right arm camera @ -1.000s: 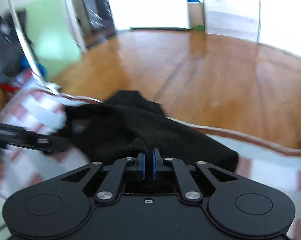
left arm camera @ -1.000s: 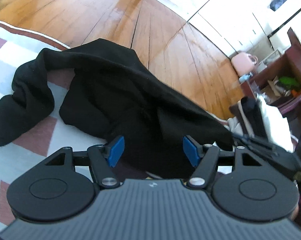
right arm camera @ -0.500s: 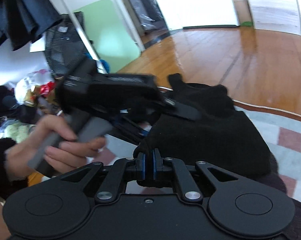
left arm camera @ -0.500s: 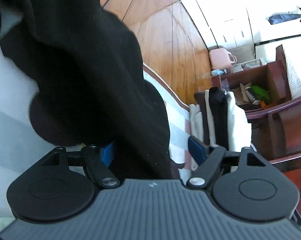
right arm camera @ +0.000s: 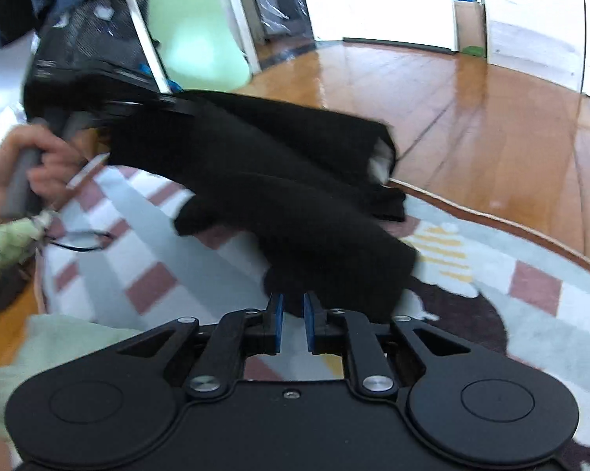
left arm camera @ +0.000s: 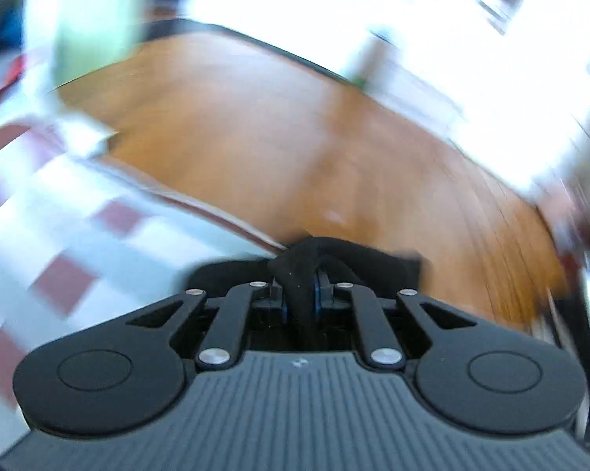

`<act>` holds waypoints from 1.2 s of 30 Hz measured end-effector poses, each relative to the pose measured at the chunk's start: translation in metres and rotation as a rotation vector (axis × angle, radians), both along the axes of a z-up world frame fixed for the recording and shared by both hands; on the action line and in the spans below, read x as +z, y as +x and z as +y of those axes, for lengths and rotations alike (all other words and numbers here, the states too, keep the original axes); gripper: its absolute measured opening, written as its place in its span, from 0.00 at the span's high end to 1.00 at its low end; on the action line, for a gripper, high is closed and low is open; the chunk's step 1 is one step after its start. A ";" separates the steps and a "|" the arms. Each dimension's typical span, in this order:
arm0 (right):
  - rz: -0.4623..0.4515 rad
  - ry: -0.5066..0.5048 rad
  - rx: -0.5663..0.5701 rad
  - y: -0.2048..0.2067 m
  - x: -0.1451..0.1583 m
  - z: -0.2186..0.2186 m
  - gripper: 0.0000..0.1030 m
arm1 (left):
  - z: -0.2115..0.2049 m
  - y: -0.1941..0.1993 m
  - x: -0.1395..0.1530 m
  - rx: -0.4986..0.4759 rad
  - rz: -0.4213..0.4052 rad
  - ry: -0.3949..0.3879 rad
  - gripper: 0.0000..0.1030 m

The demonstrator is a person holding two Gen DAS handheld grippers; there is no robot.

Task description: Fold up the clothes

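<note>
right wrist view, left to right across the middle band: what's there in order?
Person's hand on the left hand-held gripper → black garment → checked rug → wooden floor toward the right edge.

Left claw [left arm camera: 299, 301] clamped, right claw [right arm camera: 291, 324] slightly parted
</note>
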State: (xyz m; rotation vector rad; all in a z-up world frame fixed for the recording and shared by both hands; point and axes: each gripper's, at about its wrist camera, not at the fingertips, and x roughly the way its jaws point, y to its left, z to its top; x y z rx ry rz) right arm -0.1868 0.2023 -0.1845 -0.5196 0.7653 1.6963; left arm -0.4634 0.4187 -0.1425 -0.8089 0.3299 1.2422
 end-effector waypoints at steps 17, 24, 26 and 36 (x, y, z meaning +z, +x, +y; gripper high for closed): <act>0.497 -0.378 -0.193 -0.008 -0.086 0.083 0.47 | -0.005 -0.041 -0.065 0.093 0.281 -0.059 0.89; 0.196 -0.169 -0.156 -0.042 -0.069 0.108 0.96 | -0.012 -0.035 -0.032 -0.036 0.210 0.011 0.89; 0.061 0.033 -0.174 -0.041 -0.025 0.097 0.96 | -0.013 -0.036 -0.018 -0.085 0.168 0.035 0.89; -0.154 0.519 -0.397 0.017 0.140 0.027 0.94 | -0.030 -0.015 0.043 -0.348 0.134 0.217 0.89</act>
